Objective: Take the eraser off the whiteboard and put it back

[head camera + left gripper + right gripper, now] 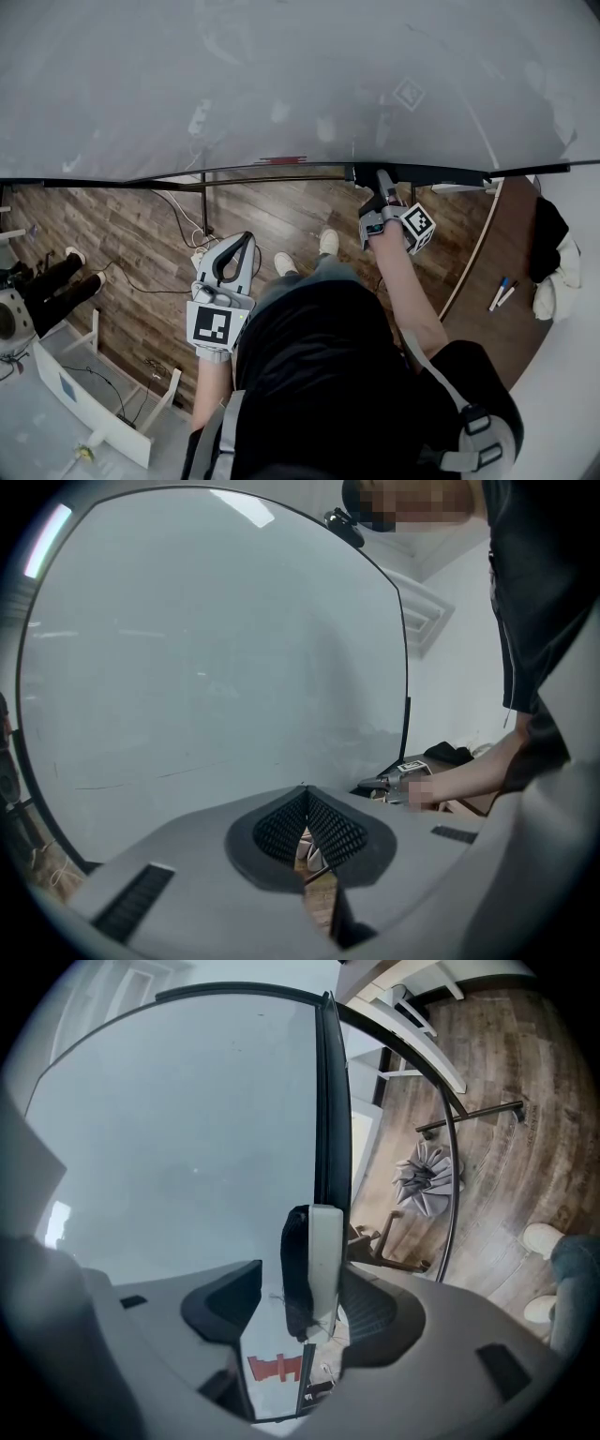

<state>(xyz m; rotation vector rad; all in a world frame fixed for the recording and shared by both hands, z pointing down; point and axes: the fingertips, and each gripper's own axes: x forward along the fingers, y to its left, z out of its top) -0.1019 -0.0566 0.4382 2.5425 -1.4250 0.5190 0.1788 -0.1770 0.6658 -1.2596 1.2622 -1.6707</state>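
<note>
Head view: we stand at the whiteboard [281, 84], our right arm stretched to its lower edge, right of the middle.
Our left gripper [305, 794], held back by the waist and aimed at the board, has its jaws together on nothing. Our right gripper [302, 1283] has its jaws apart around the eraser [317, 1260]. The eraser's long axis runs along the board's dark frame, black felt toward the board, white back close against one pad. A red mark [277, 1368] low on the board is too blurred to read.
</note>
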